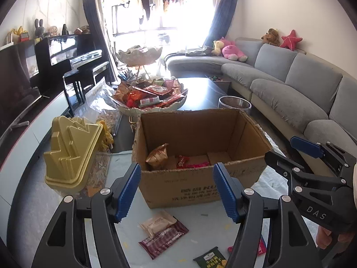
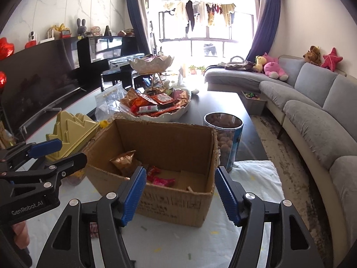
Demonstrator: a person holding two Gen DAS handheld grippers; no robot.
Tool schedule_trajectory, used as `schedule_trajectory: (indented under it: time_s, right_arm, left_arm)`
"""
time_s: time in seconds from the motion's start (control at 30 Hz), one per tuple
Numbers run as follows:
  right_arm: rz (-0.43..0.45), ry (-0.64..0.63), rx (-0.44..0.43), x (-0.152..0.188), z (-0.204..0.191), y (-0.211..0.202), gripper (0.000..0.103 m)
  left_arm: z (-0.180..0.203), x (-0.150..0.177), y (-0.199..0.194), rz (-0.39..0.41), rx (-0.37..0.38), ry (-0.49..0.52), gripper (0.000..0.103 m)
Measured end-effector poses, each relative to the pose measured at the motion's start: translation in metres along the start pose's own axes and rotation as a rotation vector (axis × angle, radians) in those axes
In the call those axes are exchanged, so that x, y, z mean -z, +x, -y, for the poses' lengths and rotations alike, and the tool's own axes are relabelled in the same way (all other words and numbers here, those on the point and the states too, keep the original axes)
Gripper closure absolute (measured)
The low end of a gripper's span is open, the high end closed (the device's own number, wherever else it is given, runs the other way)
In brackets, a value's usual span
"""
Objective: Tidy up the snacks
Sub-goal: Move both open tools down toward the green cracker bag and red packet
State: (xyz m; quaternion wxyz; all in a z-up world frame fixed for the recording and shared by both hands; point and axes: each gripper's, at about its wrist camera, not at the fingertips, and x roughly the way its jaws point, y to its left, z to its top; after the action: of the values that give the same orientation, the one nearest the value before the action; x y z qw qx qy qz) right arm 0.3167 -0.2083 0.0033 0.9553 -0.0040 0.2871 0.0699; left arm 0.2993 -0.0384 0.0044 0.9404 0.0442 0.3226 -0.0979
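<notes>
The cardboard box [image 1: 200,156] holds a gold foil packet [image 1: 157,156] and red wrappers [image 1: 191,162]. The tiered dish [image 2: 156,106] is heaped with snacks. Both jaws stand spread, left gripper [image 1: 176,192] and right gripper [image 2: 180,194] empty.

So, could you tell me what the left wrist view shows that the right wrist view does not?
Only the left wrist view shows the loose packets in front of the box: a beige packet, a dark red packet and a green packet.

Only the right wrist view shows the clear canister down its side, with its blue label.

Both show the cardboard box holding a gold packet, the yellow lid, the snack bowl and both open, empty grippers: left gripper, right gripper.
</notes>
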Motion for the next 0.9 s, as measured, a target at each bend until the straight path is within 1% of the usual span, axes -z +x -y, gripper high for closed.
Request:
schedule_trajectory:
  time_s: [0.2,0.3,0.37,0.47,0.67,0.9]
  right_arm:
    - [-0.016,-0.040,-0.008,0.024,-0.002,-0.019,0.036]
    - [-0.031,-0.030,-0.026,0.038,0.000,-0.028,0.035]
    - [-0.047,-0.020,-0.035,0.048,0.001,-0.033,0.032]
    - [-0.061,-0.015,-0.034,0.063,0.001,-0.040,0.031]
    - [-0.118,0.000,-0.028,0.095,0.002,-0.041,0.031]
    - [-0.190,0.025,-0.017,0.130,0.007,-0.036,0.031]
  left_arm:
    - [0.013,0.028,-0.015,-0.024,0.020,0.007,0.035]
    - [0.019,0.039,-0.019,-0.040,0.031,0.016,0.035]
    - [0.022,0.048,-0.023,-0.047,0.042,0.024,0.035]
    - [0.026,0.063,-0.025,-0.066,0.046,0.033,0.035]
    - [0.032,0.093,-0.016,-0.139,0.073,0.019,0.035]
    - [0.039,0.125,0.003,-0.228,0.098,-0.001,0.035]
